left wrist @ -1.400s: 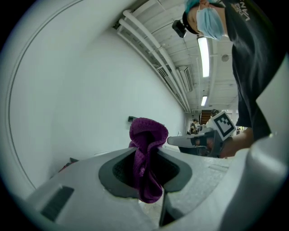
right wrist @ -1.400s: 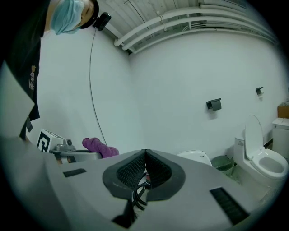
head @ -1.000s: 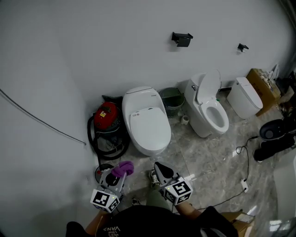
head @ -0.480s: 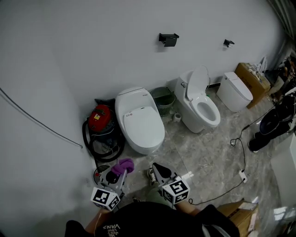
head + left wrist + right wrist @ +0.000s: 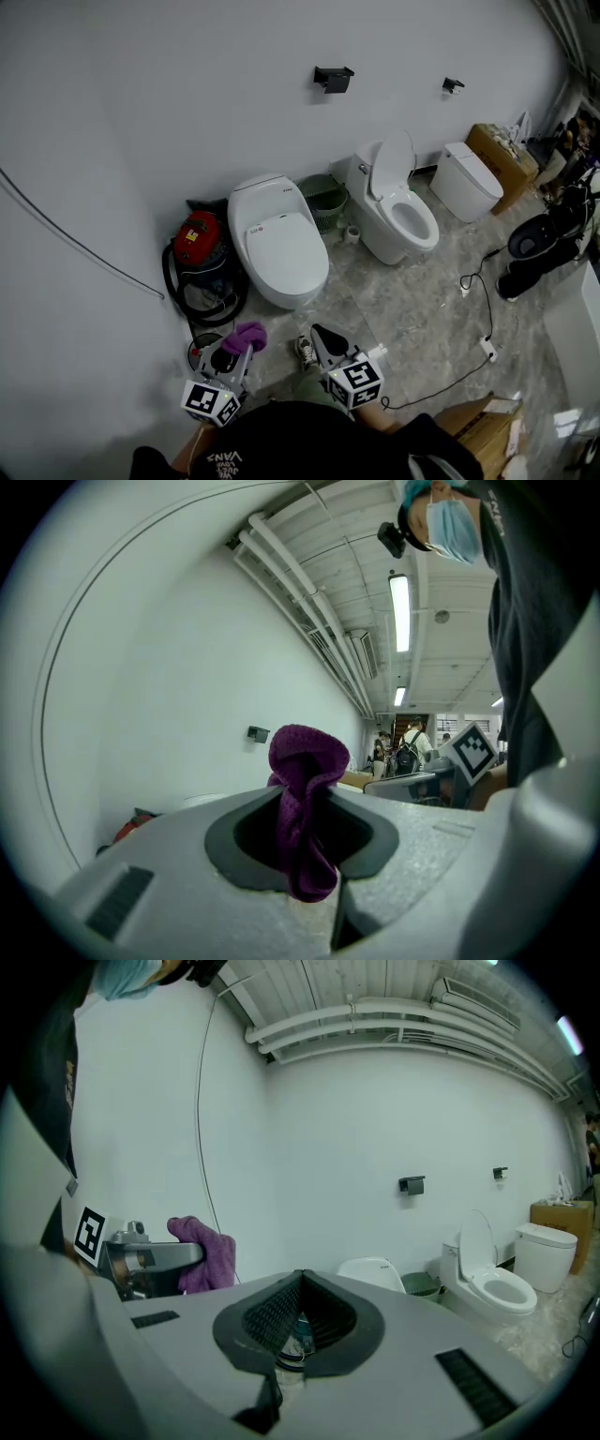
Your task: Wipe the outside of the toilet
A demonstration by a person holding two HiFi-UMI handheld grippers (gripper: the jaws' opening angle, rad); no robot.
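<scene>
A white toilet with its lid down [image 5: 278,246] stands by the wall, also visible in the right gripper view [image 5: 373,1270]. To its right is a second toilet with the lid up [image 5: 396,208]. My left gripper [image 5: 242,349] is held low in front of me, shut on a purple cloth [image 5: 245,336] that bunches out above its tips [image 5: 302,761]. The right gripper [image 5: 320,333] is beside it, jaws closed together and holding nothing [image 5: 300,1281]. Both grippers are well short of the toilets.
A red vacuum with a black hose [image 5: 199,246] sits left of the closed toilet, and a green basket [image 5: 323,198] stands between the two toilets. A third white toilet [image 5: 472,179] and a cardboard box [image 5: 494,147] stand further right. A cable [image 5: 473,319] trails over the marble floor.
The head view has swung, so the toilets and vacuum sit further left and slightly higher in view. Both grippers have stayed nearly where they were, the cloth still held.
</scene>
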